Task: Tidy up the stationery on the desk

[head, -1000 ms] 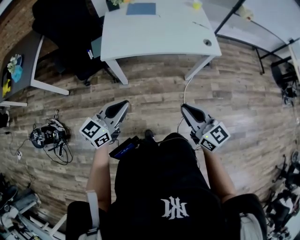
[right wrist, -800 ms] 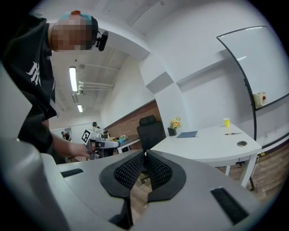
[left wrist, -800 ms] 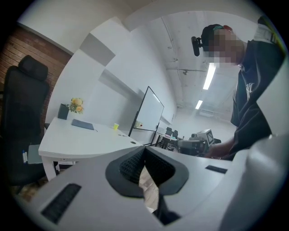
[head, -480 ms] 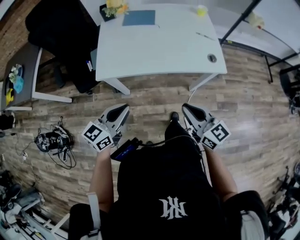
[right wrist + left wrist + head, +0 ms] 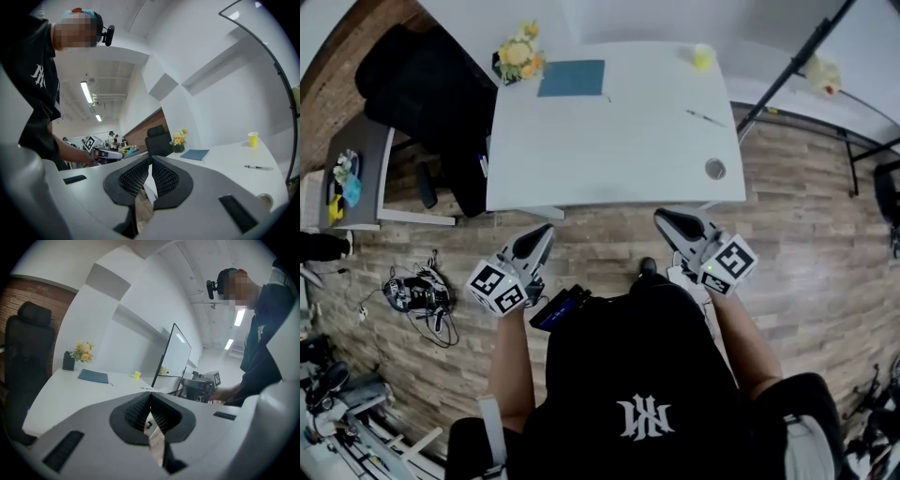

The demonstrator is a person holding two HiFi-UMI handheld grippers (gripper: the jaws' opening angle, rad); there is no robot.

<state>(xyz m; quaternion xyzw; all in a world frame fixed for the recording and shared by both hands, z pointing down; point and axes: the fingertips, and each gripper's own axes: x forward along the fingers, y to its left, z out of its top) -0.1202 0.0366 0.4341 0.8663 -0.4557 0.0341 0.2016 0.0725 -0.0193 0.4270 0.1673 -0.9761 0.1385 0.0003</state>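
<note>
Bright even indoor light, ceiling strip lights (image 5: 86, 92) glowing, strong fisheye bending at edges, dark vignetted corners

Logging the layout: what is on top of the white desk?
On the white desk: a flower pot, a blue notebook, a yellow cup, a pen and a round grommet. Anything under the notebook is covered.

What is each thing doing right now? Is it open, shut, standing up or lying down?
left gripper: jaws shut, empty.
right gripper: jaws shut, empty.
blue notebook: closed, flat on the white desk.
pen: lying flat on the desk.
yellow cup: upright on the desk.
flowers: upright at a desk corner.
</note>
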